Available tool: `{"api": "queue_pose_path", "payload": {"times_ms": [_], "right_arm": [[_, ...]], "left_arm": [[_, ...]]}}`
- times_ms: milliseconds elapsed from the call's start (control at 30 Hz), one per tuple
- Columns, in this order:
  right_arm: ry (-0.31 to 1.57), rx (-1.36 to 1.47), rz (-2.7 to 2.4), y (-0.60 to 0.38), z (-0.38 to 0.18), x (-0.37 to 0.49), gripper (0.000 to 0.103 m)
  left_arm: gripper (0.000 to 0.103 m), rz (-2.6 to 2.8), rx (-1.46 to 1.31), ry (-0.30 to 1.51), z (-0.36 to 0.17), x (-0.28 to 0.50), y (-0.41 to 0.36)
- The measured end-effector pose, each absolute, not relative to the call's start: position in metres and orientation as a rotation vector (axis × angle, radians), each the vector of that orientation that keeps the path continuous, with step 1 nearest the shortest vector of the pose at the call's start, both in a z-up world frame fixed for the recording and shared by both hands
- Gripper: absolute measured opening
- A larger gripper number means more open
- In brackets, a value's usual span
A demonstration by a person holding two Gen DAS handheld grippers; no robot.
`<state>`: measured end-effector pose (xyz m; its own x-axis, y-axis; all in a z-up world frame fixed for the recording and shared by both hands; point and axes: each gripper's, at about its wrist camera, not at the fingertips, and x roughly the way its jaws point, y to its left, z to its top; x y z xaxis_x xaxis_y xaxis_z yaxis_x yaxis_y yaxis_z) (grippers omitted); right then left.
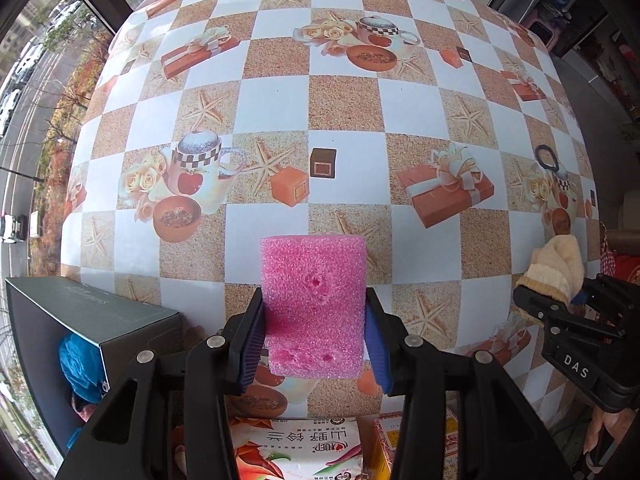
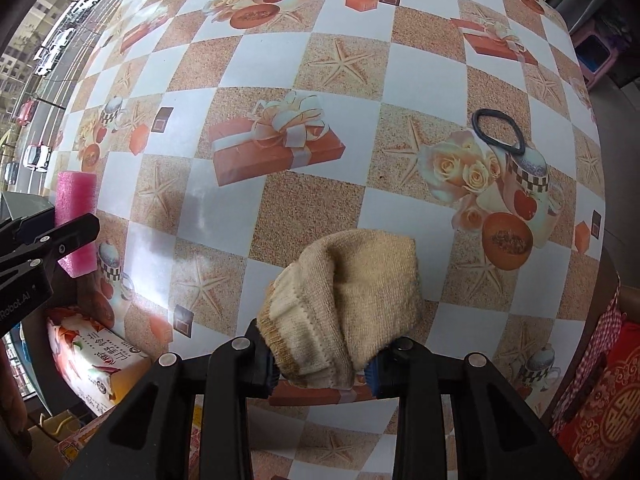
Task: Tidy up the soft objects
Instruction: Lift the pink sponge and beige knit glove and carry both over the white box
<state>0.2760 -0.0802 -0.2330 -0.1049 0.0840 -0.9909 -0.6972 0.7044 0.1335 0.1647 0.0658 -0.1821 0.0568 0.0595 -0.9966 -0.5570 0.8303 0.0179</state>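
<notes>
My left gripper point(image 1: 314, 340) is shut on a pink foam sponge point(image 1: 314, 296) and holds it above the near edge of the patterned table point(image 1: 344, 108). The sponge also shows in the right wrist view point(image 2: 76, 216), at the far left. My right gripper point(image 2: 324, 364) is shut on a folded beige knitted sock point(image 2: 344, 296), held over the table's near right part. The sock also shows in the left wrist view point(image 1: 554, 268). A black hair band point(image 2: 498, 130) lies flat on the table at the right, apart from both grippers.
A dark open box point(image 1: 80, 332) stands at the left below the table edge, with blue cloth point(image 1: 80, 368) inside. A printed tissue pack point(image 1: 298, 448) lies under my left gripper. Red patterned fabric point(image 2: 600, 400) is at the right. A window is on the left.
</notes>
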Motion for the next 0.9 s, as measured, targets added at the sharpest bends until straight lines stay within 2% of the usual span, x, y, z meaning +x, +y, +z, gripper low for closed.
{"api": "queue_pose_path", "payload": {"times_ms": [433,900], "right_arm": [[1.553,-0.422,0.614,-0.141,-0.19,0.255,0.033],[1.541,-0.352,0.534,-0.185,-0.158,0.209,0.034]], "left_arm": [[0.049,0.391,-0.334,1.411,-0.16,0.147,0.04],[0.049,0.308,-0.274,1.394,-0.134,0.089,0.019]]}}
